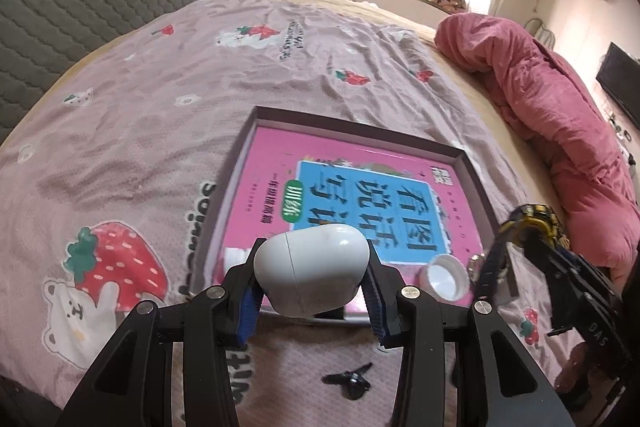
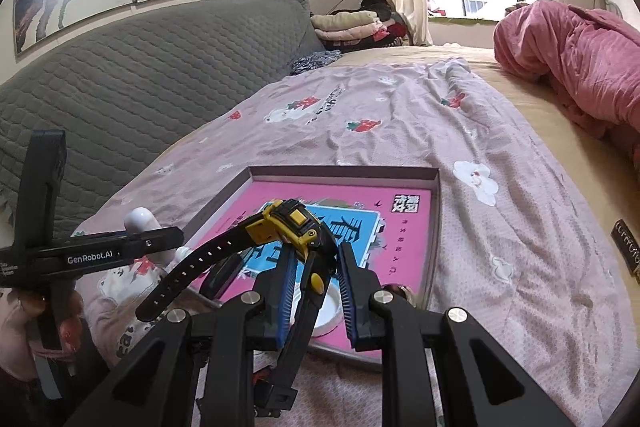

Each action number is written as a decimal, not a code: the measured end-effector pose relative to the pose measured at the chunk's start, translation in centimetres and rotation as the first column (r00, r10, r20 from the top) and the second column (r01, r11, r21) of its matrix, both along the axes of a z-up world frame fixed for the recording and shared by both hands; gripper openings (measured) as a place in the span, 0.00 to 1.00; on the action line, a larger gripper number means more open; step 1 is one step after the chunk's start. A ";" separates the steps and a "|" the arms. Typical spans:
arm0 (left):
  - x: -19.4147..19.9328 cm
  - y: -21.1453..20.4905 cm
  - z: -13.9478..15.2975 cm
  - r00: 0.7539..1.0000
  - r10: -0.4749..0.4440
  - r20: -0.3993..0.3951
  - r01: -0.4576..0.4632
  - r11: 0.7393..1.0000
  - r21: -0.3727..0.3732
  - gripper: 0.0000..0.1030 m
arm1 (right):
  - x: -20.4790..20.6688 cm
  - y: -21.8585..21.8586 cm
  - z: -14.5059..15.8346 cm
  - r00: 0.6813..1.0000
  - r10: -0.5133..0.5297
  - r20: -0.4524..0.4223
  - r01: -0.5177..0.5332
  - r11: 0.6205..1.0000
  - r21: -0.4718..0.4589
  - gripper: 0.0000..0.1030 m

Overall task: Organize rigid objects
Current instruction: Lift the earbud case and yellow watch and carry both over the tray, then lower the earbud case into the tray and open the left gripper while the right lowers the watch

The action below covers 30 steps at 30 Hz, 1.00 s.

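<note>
The left gripper [image 1: 312, 283] has a white egg-shaped case [image 1: 312, 271] squeezed between its two pads, part-way open around it, hanging just over the near edge of the shallow tray [image 1: 472, 163]. That tray sits on the strawberry-print sheet [image 1: 140, 99] with a pink book [image 1: 272, 163] lying flat inside. The right gripper [image 2: 314, 283] is pinched as tight as it goes on a black and yellow watch [image 2: 296, 223]; the watch face sticks out past the fingertips, and the strap trails off to the left. A white cap [image 1: 444, 277] lies on the book's near right corner.
</note>
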State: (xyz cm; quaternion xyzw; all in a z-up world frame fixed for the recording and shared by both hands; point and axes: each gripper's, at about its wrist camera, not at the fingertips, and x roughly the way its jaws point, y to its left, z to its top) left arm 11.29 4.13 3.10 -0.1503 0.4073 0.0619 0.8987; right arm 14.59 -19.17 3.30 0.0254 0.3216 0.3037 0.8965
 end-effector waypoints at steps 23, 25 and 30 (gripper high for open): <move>1.3 3.0 -3.8 0.997 0.055 -0.056 -0.055 0.998 -0.006 0.44 | 1.5 1.0 -1.0 1.000 -0.008 -0.014 0.007 0.999 -0.043 0.21; 1.4 2.6 -4.2 0.997 0.045 -0.062 -0.046 0.999 -0.008 0.44 | 1.5 1.2 -1.3 1.000 -0.008 -0.022 0.007 0.999 -0.052 0.21; 1.6 1.8 -4.5 0.997 0.029 -0.065 -0.028 1.000 0.012 0.44 | 1.6 1.8 -2.0 0.999 -0.021 -0.036 0.017 0.995 -0.097 0.21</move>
